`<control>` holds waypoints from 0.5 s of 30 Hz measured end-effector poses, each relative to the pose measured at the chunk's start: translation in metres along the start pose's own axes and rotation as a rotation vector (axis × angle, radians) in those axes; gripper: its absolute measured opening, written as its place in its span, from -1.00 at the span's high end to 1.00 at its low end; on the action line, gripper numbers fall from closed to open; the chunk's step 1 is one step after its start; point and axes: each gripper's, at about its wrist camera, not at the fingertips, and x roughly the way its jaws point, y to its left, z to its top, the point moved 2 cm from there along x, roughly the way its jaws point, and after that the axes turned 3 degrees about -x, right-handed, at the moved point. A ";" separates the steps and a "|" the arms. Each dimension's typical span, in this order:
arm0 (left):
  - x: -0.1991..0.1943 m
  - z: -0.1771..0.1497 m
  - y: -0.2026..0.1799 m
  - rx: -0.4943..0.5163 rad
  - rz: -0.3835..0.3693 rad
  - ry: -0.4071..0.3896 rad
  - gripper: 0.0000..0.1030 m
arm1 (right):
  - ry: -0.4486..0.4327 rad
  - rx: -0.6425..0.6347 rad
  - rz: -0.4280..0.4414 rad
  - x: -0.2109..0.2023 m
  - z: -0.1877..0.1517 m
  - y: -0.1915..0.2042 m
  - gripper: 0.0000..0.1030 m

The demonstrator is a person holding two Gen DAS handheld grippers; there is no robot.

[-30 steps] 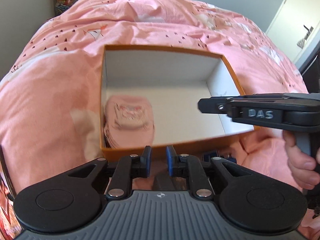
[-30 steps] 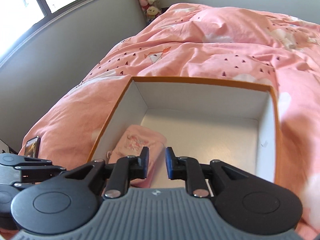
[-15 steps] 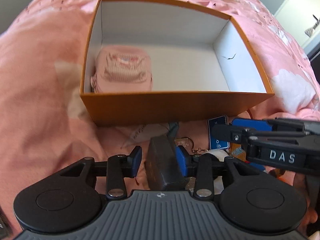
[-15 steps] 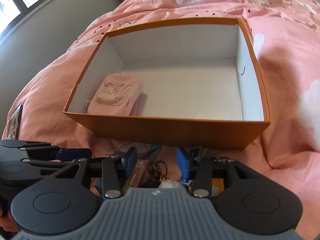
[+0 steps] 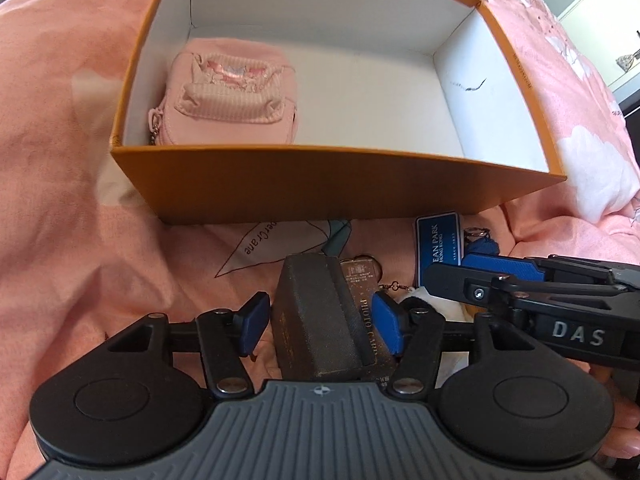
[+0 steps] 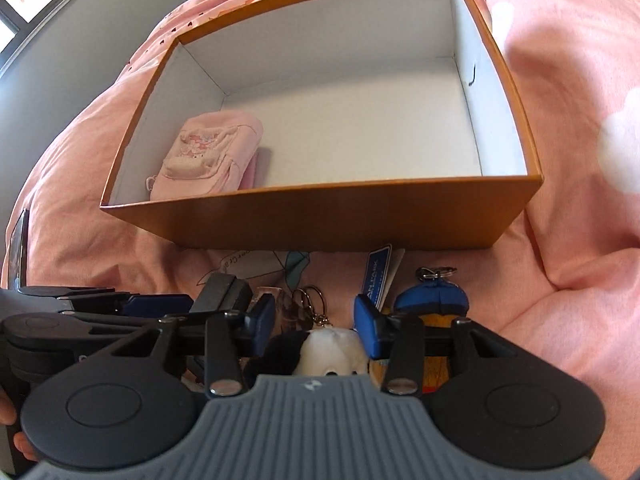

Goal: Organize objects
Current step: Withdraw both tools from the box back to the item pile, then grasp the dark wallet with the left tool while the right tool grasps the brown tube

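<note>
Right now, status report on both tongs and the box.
Left tongs open around the dark photo card case. Right tongs open over the plush toy. Orange box holds only the pink pouch. Nothing blocking.

Open left gripper straddles dark box before orange box.

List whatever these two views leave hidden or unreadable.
- Plush toy: right wrist view, its lower body hidden by the right gripper.
- Blue tag: left wrist view, first letters cut off by its tilt.
- Dark box: left wrist view, near end hidden under the left gripper.
</note>
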 end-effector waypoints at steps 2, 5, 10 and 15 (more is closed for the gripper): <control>0.004 0.000 0.001 0.001 0.012 0.015 -0.22 | 0.012 0.013 0.024 0.001 0.001 -0.001 0.09; 0.002 0.000 0.005 -0.008 -0.012 0.019 0.04 | 0.032 0.014 0.066 0.003 0.006 0.002 0.11; -0.010 -0.001 0.015 -0.015 0.001 0.012 0.21 | 0.096 0.013 0.102 0.014 0.019 0.016 0.15; -0.013 -0.004 0.022 -0.011 -0.006 0.016 0.23 | 0.187 -0.016 0.027 0.037 0.027 0.033 0.15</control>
